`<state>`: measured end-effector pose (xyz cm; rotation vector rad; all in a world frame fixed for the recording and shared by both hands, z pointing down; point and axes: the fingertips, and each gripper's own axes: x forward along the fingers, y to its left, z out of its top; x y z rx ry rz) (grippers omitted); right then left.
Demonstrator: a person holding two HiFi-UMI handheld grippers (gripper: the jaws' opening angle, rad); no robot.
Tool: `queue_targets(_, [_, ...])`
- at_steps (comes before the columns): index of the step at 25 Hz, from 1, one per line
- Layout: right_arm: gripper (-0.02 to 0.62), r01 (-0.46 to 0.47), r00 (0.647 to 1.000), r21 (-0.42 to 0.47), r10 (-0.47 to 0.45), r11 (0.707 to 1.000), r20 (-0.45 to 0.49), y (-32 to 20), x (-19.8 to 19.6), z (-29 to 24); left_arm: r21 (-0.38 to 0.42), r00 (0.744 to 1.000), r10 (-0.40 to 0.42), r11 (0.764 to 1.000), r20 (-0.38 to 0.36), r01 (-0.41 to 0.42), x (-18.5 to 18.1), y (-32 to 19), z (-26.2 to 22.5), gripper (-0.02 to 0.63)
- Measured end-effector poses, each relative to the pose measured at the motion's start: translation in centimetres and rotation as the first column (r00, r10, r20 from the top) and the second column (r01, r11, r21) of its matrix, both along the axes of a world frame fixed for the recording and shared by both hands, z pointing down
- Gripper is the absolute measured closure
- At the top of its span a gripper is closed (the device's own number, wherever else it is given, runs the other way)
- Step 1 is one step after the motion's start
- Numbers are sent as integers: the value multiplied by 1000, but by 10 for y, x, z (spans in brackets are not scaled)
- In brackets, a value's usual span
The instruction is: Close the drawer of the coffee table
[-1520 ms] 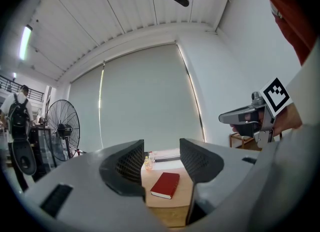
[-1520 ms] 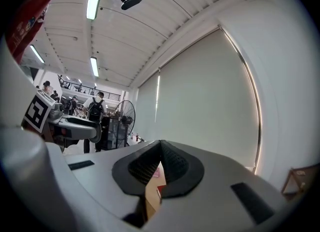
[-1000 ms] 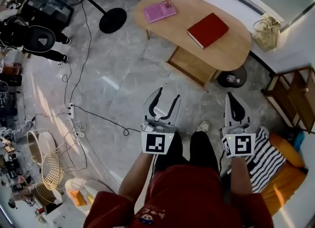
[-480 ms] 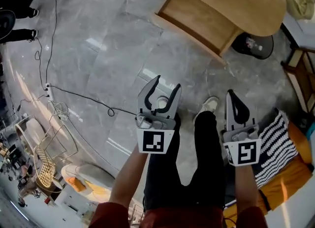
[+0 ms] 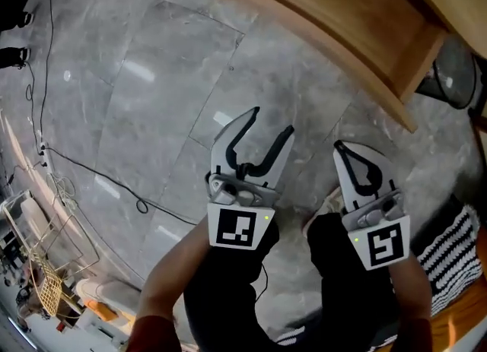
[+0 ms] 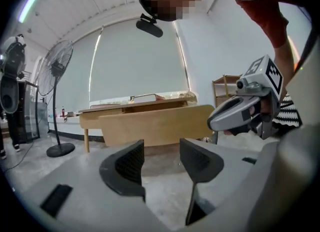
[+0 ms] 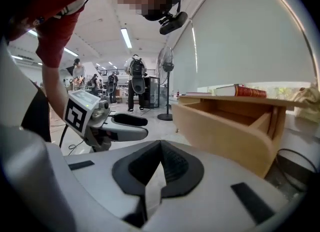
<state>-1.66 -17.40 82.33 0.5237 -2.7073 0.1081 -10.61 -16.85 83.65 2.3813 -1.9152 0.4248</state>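
The coffee table's wooden drawer (image 5: 335, 20) stands pulled out at the top of the head view, its curved front panel (image 5: 304, 35) facing me. My left gripper (image 5: 272, 121) is open and empty, a short way in front of that panel. My right gripper (image 5: 340, 147) is shut on nothing, beside it and just under the drawer's right corner. In the left gripper view the open gripper (image 6: 161, 153) points at the drawer front (image 6: 155, 123) under the table top (image 6: 125, 106). In the right gripper view the shut gripper (image 7: 160, 163) has the open drawer (image 7: 225, 126) to its right, a red book (image 7: 250, 91) above.
A black cable (image 5: 91, 176) crosses the grey marble floor at left, near a wire basket (image 5: 38, 267). A dark round base (image 5: 460, 73) sits right of the drawer, striped fabric (image 5: 456, 244) at lower right. A standing fan (image 6: 57, 110) and several people (image 7: 135, 83) are farther off.
The head view has closed in on the drawer, which now fills the top of the frame. Both grippers have moved forward toward it. Left stays open, right stays shut.
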Motion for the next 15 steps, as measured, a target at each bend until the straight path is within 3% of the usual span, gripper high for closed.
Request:
queue_targets(3, [598, 37, 999, 3, -37, 999, 31, -3, -3, 49, 64, 999, 42, 997, -18, -41, 0, -22, 34, 377])
queue_targets(6, [598, 59, 997, 64, -61, 996, 38, -11, -10, 74, 93, 998, 62, 994, -20, -60, -11, -49, 51, 377])
queue_targets(10, [598, -3, 992, 76, -6, 997, 123, -34, -23, 77, 154, 999, 50, 987, 4, -50, -22, -76, 50, 377])
queue_targets(15, [598, -29, 990, 41, 23, 999, 139, -36, -7, 66, 205, 996, 57, 978, -69, -42, -13, -90, 25, 377])
